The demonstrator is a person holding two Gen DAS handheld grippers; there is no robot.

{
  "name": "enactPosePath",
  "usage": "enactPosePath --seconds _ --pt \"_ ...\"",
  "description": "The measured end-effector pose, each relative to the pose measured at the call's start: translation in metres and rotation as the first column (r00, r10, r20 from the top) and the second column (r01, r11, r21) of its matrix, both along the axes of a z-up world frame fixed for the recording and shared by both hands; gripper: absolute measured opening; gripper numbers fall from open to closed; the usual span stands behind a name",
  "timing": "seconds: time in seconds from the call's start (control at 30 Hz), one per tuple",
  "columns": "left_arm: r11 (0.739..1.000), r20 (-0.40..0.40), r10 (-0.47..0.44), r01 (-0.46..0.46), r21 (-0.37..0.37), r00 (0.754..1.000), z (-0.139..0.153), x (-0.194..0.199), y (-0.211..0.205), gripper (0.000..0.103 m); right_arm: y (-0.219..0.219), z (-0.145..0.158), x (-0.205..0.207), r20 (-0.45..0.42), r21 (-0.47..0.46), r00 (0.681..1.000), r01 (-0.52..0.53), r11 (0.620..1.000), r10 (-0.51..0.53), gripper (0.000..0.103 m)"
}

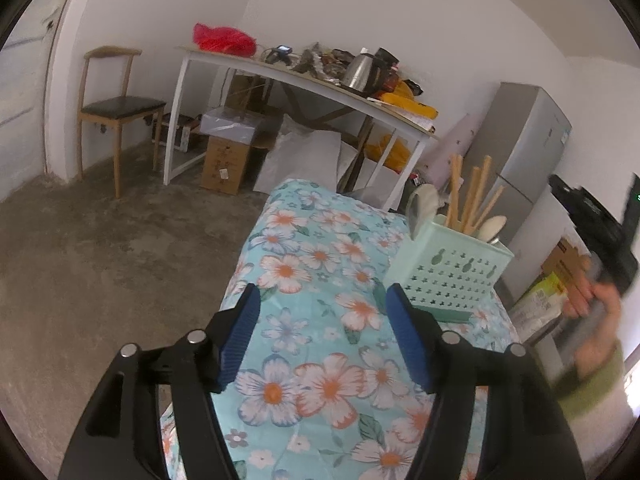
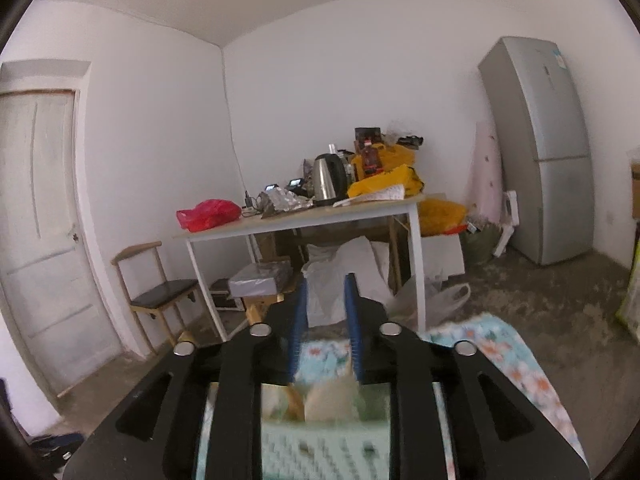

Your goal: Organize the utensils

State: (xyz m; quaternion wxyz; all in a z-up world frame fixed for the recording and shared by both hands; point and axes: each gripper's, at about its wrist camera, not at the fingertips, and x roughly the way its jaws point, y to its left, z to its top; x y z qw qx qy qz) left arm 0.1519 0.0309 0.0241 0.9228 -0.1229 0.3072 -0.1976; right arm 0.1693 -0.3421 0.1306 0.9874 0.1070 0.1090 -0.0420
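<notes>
The utensils (image 1: 472,196) stand upright in a pale green perforated basket (image 1: 448,268), which sits on the floral cloth (image 1: 320,256) covering the table. We count about 4 wooden handles rising from the basket, with 2 pale spoon-like heads among them; what each piece is we cannot tell.

Seen from the left wrist, the basket lies ahead of the left claw (image 1: 322,312) and just to its right, its near corner close beside the right blue pad (image 1: 404,320) but apart from it. The 2 pads stand well apart, with only flowered cloth showing between them; nothing is held.

From the right wrist, the same basket (image 2: 320,452) sits directly beneath the right claw (image 2: 326,292), blurred, with a pale rounded utensil head (image 2: 332,396) and a wooden handle (image 2: 294,400) showing under the fingers. The right claw's pads stand a modest gap apart and we see nothing pinched between them; the utensil head lies below, near the base of the pads.

In the left wrist view a hand (image 1: 596,304) in a green sleeve (image 1: 592,384) carries the right device, out to the right of the left claw and beyond the basket.

Farther ahead of both claws we see a white-legged table (image 2: 304,220) crowded with a kettle (image 2: 330,180), a red bag (image 2: 208,213) and yellow bags, a wooden chair (image 2: 160,288) left of it, and a grey refrigerator (image 2: 540,148) at right.
</notes>
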Motion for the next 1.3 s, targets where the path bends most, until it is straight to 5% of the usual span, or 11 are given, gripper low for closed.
enactPosePath --seconds 0.23,0.5,0.83,1.3 --pt "0.996 0.036 -0.018 0.014 0.089 0.999 0.018 -0.015 -0.049 0.097 0.021 -0.031 -0.052 -0.248 -0.007 0.968 -0.046 0.999 0.042 0.071" --pt "0.976 0.021 0.012 -0.016 0.216 1.000 0.026 -0.032 -0.098 0.097 0.039 -0.069 -0.054 -0.480 -0.054 0.875 0.049 0.997 -0.069 0.093" --pt "0.877 0.104 0.193 -0.220 0.427 0.976 0.030 -0.042 -0.104 0.097 0.035 -0.084 -0.079 -0.513 -0.166 0.832 0.147 0.975 -0.212 0.095" --pt "0.839 0.114 0.308 -0.327 0.435 0.944 0.034 -0.036 -0.088 0.097 0.030 -0.078 -0.077 -0.503 -0.188 0.825 0.186 0.964 -0.257 0.095"
